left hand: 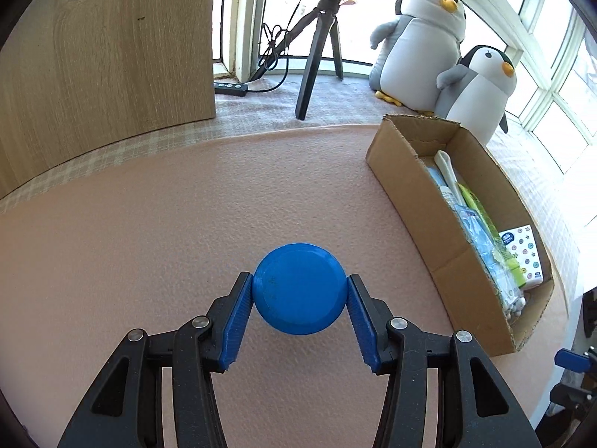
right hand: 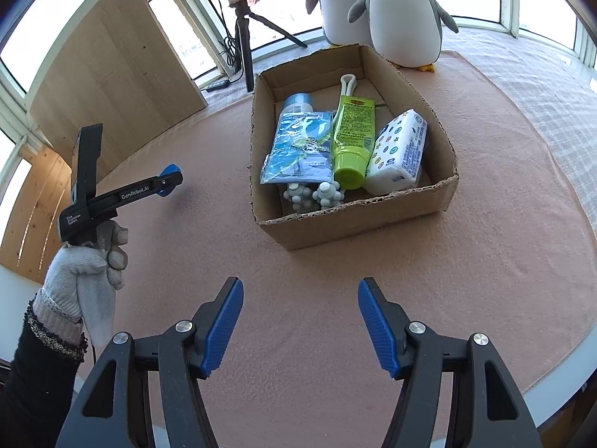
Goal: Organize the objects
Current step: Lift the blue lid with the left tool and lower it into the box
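My left gripper (left hand: 300, 291) is shut on a round blue bowl-shaped object (left hand: 298, 289), its flat base towards the camera, held above the pink mat (left hand: 149, 224). In the right wrist view the left gripper (right hand: 169, 183) shows at the left, held by a gloved hand, with the blue object (right hand: 168, 170) at its tip. A cardboard box (right hand: 358, 209) stands mid-mat and holds a blue packet (right hand: 298, 149), a green tube (right hand: 352, 138), a tissue pack (right hand: 399, 153) and a grey knobbed roller (right hand: 313, 196). My right gripper (right hand: 300, 321) is open and empty, in front of the box.
The box also shows at the right of the left wrist view (left hand: 447, 239). Two plush penguins (left hand: 421, 41) (right hand: 401, 11) sit behind the box. A tripod (left hand: 317, 56) with a ring light and a power strip (left hand: 231, 87) stand by the window. A wooden panel (left hand: 104, 52) rises at the left.
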`<state>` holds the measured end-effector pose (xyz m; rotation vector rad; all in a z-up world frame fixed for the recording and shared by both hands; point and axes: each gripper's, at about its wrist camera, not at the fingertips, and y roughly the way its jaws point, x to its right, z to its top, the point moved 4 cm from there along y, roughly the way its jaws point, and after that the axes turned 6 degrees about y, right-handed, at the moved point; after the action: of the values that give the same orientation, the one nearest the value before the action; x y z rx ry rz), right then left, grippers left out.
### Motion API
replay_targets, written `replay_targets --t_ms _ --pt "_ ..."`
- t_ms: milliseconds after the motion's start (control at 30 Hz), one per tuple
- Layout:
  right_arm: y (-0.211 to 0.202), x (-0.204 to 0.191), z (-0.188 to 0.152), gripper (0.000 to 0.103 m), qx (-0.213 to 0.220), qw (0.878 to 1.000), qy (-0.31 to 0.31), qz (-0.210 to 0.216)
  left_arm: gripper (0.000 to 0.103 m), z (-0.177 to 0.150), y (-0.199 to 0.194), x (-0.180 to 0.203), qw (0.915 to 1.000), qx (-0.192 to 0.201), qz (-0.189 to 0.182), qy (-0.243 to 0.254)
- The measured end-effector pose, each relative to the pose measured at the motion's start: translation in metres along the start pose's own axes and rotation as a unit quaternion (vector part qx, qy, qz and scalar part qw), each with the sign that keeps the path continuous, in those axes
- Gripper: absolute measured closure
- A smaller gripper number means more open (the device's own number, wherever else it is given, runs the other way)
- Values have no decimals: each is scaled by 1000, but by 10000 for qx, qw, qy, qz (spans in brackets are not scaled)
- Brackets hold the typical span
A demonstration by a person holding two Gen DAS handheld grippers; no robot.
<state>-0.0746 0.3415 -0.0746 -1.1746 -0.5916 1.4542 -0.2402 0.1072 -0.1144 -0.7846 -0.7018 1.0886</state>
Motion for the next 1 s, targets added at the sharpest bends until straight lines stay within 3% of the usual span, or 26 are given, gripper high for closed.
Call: replay_targets --t_ms 233,600,1000 --pt "-11 15 -3 43 69 10000 5 -72 49 19 -13 62 9986 223 -354 321" --pt "-17 36 -3 43 80 9999 -5 -90 49 39 -6 143 9957 368 -533 669" --pt "-19 51 0 43 60 9999 -10 -102 49 52 6 186 9938 361 -602 864"
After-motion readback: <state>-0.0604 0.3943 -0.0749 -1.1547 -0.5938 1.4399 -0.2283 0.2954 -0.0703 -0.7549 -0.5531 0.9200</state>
